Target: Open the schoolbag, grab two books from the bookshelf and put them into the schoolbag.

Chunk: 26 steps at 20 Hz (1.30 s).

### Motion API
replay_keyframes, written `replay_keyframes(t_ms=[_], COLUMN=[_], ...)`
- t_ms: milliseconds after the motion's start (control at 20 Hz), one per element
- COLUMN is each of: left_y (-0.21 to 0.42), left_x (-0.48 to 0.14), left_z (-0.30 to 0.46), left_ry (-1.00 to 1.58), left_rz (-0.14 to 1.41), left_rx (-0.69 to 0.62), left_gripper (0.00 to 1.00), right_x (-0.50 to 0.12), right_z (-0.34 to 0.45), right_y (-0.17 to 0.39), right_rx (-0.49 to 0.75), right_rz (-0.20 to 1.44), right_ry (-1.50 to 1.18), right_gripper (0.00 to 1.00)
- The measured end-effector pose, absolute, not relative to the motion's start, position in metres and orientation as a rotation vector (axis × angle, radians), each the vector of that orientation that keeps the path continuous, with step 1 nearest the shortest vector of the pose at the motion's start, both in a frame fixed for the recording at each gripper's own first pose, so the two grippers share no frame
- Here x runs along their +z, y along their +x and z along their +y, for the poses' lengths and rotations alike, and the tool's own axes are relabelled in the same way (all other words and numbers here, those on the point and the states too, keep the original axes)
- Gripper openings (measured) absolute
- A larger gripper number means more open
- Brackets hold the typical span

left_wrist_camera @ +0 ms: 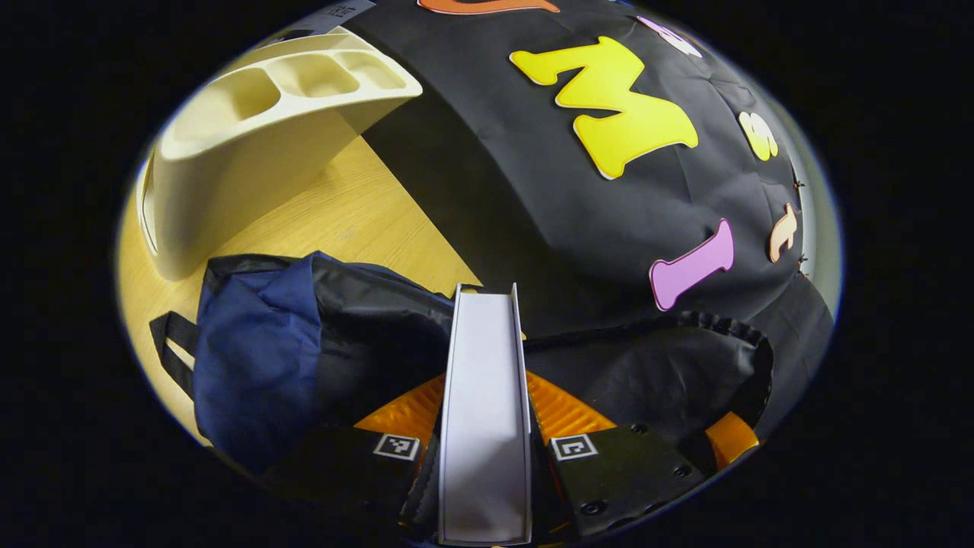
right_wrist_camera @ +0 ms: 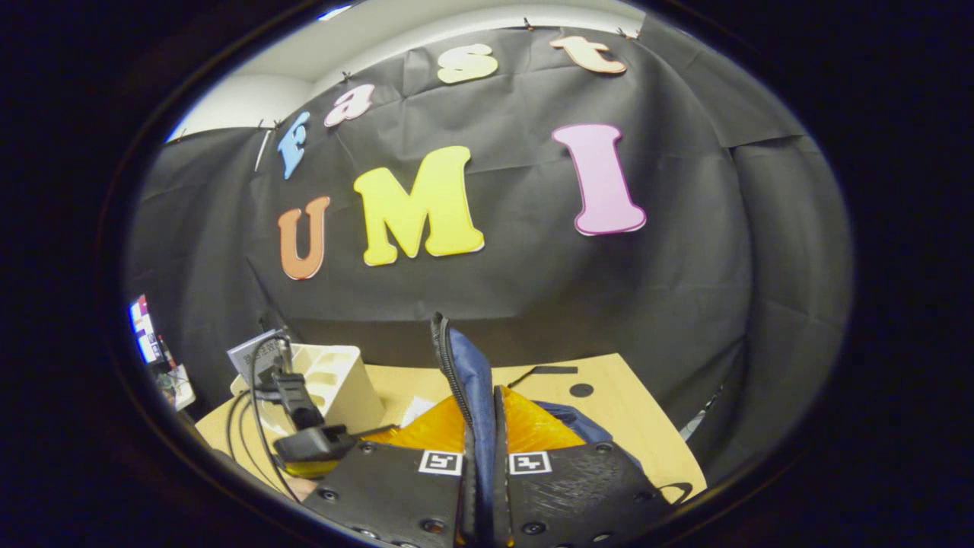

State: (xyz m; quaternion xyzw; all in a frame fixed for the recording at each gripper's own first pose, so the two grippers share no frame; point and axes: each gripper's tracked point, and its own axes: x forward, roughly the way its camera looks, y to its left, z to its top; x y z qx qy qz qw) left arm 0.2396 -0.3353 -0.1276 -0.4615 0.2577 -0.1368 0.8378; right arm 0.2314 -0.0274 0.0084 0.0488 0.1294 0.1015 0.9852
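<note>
White page edges of a book (left_wrist_camera: 485, 426) sit clamped, spine down, between the left gripper (left_wrist_camera: 485, 445)'s fingers, above the dark blue schoolbag (left_wrist_camera: 259, 365) lying on the wooden table (left_wrist_camera: 342, 213). Nearby, the right gripper (right_wrist_camera: 481, 464) pinches the bag's raised rim. Farther left stands the cream bookshelf (left_wrist_camera: 251, 144).
</note>
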Motion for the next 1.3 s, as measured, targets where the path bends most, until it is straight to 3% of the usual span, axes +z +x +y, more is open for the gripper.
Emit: replay_keyframes(t_ms=[400, 650, 700, 750, 1300], left_y=[0.236, 0.223, 0.220, 0.217, 0.179], left_x=[-0.184, -0.211, -0.213, -0.215, -0.202], left_z=[-0.370, -0.359, -0.358, -0.352, -0.288], left_ry=[-1.003, -0.916, -0.883, -0.843, -0.625], left_rz=[0.606, 0.724, 0.743, 0.757, 0.801], left_rx=[-0.275, -0.250, -0.260, -0.256, -0.309], left_gripper=[0.47, 0.92, 0.92, 0.86, 0.87], right_x=[0.002, -0.013, -0.016, -0.018, -0.041], right_z=[-0.014, -0.024, -0.026, -0.026, -0.030], right_y=[0.233, 0.237, 0.236, 0.236, 0.229], right_rx=[0.225, 0.192, 0.186, 0.180, 0.119], right_rz=[0.274, 0.306, 0.310, 0.314, 0.354], right_ry=[0.082, 0.090, 0.086, 0.081, 0.038], right_gripper=[0.08, 0.08, 0.08, 0.08, 0.08])
